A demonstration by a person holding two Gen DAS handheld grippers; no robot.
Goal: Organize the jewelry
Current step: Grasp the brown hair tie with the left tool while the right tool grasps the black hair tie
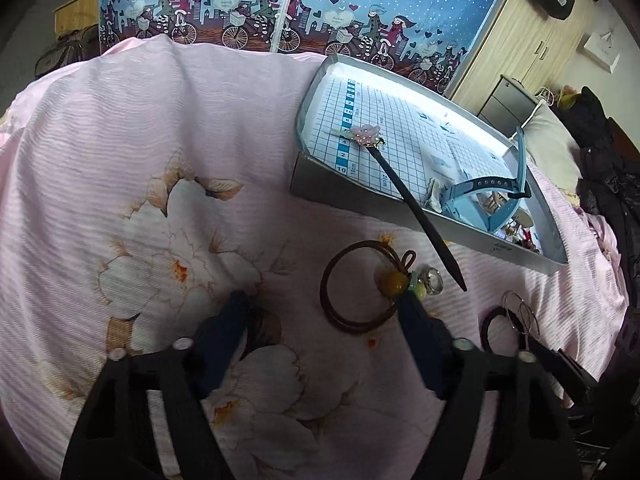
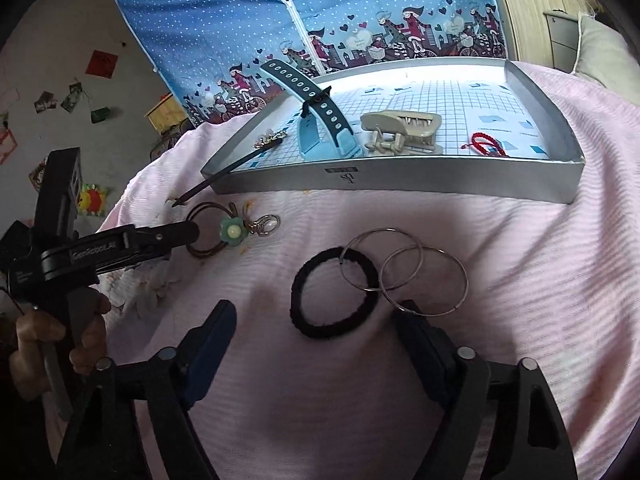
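My left gripper (image 1: 324,314) is open low over the pink bedspread. A brown hair tie (image 1: 326,280) with a yellow bead lies just ahead, against its right finger. Beside the tie sits a silver ring (image 1: 434,282). A black hair stick (image 1: 420,208) with a pink flower leans out over the wall of the grey tray (image 1: 352,188). My right gripper (image 2: 316,318) is open too. A black hair tie (image 2: 298,292) and two silver hoops (image 2: 384,231) lie on the bed between and just past its fingertips. The tray (image 2: 400,180) holds a blue watch (image 2: 320,136), a beige hair claw (image 2: 400,130) and a red bracelet (image 2: 488,146).
A blue printed fabric wardrobe (image 2: 240,20) stands behind the bed. A wooden cupboard (image 1: 532,40), a pillow (image 1: 556,144) and dark clothes (image 1: 608,184) are off to the right. A hand (image 2: 60,332) holds the left gripper (image 2: 194,232) at the bed's left edge.
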